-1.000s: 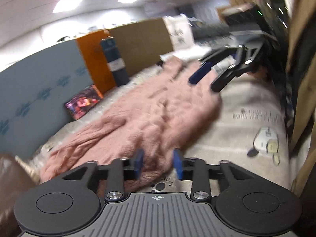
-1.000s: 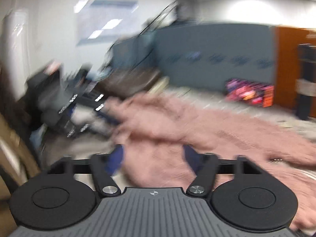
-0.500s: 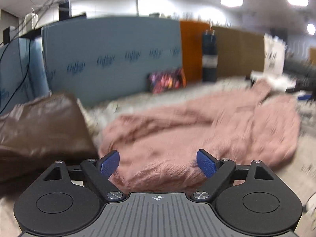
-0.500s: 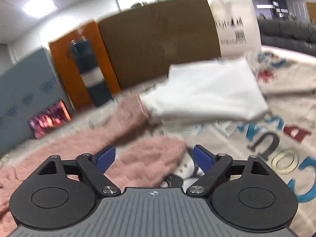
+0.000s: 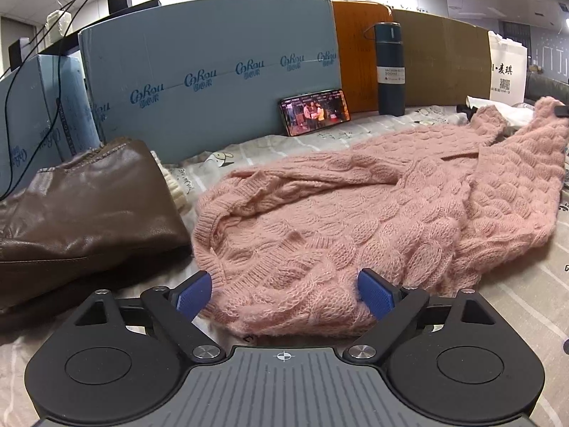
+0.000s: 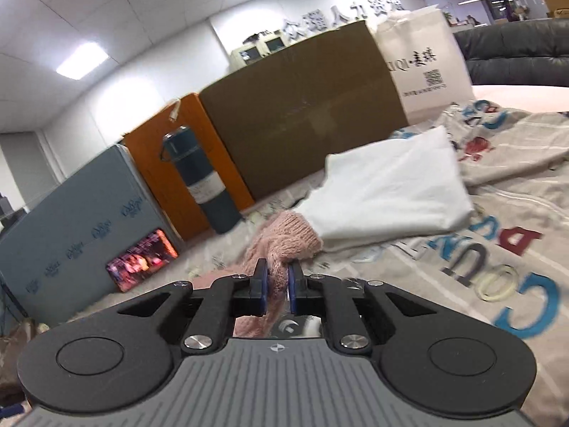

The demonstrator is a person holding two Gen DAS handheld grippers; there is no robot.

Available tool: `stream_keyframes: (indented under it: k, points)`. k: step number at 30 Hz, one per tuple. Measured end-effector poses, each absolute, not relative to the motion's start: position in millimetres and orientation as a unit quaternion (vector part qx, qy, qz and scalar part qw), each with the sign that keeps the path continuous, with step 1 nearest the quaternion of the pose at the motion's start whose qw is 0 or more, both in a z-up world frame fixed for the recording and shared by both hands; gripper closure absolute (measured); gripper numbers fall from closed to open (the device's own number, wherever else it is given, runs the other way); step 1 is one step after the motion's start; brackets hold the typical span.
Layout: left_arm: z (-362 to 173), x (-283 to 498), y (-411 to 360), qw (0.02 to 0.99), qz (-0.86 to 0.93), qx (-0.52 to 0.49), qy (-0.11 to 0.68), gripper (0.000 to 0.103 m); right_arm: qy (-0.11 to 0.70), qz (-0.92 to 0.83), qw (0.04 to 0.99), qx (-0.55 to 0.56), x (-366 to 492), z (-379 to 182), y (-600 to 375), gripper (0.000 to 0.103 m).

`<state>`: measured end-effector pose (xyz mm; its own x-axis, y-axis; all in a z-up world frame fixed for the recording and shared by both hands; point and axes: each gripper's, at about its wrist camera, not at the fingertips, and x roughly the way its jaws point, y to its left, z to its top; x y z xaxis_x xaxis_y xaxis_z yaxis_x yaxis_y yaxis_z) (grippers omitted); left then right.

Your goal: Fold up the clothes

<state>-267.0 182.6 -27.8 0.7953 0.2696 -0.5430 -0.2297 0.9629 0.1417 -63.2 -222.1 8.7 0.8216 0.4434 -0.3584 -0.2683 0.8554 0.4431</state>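
Observation:
A pink cable-knit sweater (image 5: 355, 206) lies crumpled across the printed sheet. In the left wrist view my left gripper (image 5: 284, 284) is low over its near hem. Its jaws are wide and still opening, with knit lying between the blue pads (image 5: 193, 290) but not pressed by them. In the right wrist view my right gripper (image 6: 276, 277) is shut on the sweater's sleeve (image 6: 288, 235), whose cuff sticks out past the fingertips. The cuff sits just in front of a folded white garment (image 6: 387, 195).
A brown leather garment (image 5: 81, 206) is piled at the left of the sweater. At the back stand a blue foam board (image 5: 213, 71), a lit phone (image 5: 314, 112), a dark flask (image 5: 390, 67), cardboard and a white bag (image 6: 423, 67). A pale ring (image 6: 498, 281) lies on the sheet.
The left jaws went from narrow to wide and the view swung round to face the sweater's hem. The right gripper moved to the sleeve by the white garment and closed on it.

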Motion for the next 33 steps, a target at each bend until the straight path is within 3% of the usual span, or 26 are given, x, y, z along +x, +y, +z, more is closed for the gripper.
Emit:
stream_keyframes:
  k: [7, 8, 10, 11, 12, 14, 17, 24, 28, 31, 33]
  points:
    - [-28, -269, 182, 0.946, 0.136, 0.040, 0.290, 0.012, 0.297, 0.137, 0.939, 0.107, -25, -37, -212, 0.090]
    - [-27, -271, 182, 0.947, 0.139, 0.040, 0.287, 0.012, 0.307, 0.126, 0.937, 0.106, -21, -43, -211, 0.083]
    - [-22, -276, 182, 0.950, 0.146, 0.038, 0.273, 0.012, 0.300, 0.110, 0.943, 0.096, -21, -41, -210, 0.061]
    - [-19, -278, 181, 0.954, 0.147, 0.036, 0.260, 0.012, 0.283, 0.087, 0.952, 0.076, -25, -36, -205, 0.035]
    - [-14, -277, 179, 0.958, 0.144, 0.033, 0.247, 0.012, 0.265, 0.064, 0.961, 0.055, -29, -31, -201, 0.025]
    - [-5, -275, 174, 0.966, 0.136, 0.027, 0.219, 0.012, 0.224, 0.045, 0.974, 0.007, -38, -20, -186, 0.025]
    - [6, -261, 152, 0.981, 0.061, 0.030, 0.182, 0.012, 0.194, 0.115, 0.974, 0.020, -47, -7, -167, 0.022]
    - [-16, -219, 106, 0.962, 0.005, 0.108, 0.251, 0.012, 0.287, 0.399, 0.865, 0.098, -41, -16, -82, 0.021]
    - [-32, -221, 111, 0.949, 0.031, 0.100, 0.298, 0.011, 0.307, 0.460, 0.832, 0.039, -49, -24, -25, 0.022]
    - [-31, -234, 121, 0.949, 0.045, 0.063, 0.306, 0.011, 0.325, 0.473, 0.819, -0.007, -57, -33, 1, 0.035]
    - [-30, -239, 123, 0.949, 0.049, 0.056, 0.305, 0.011, 0.325, 0.485, 0.812, -0.027, -64, -37, 5, 0.070]
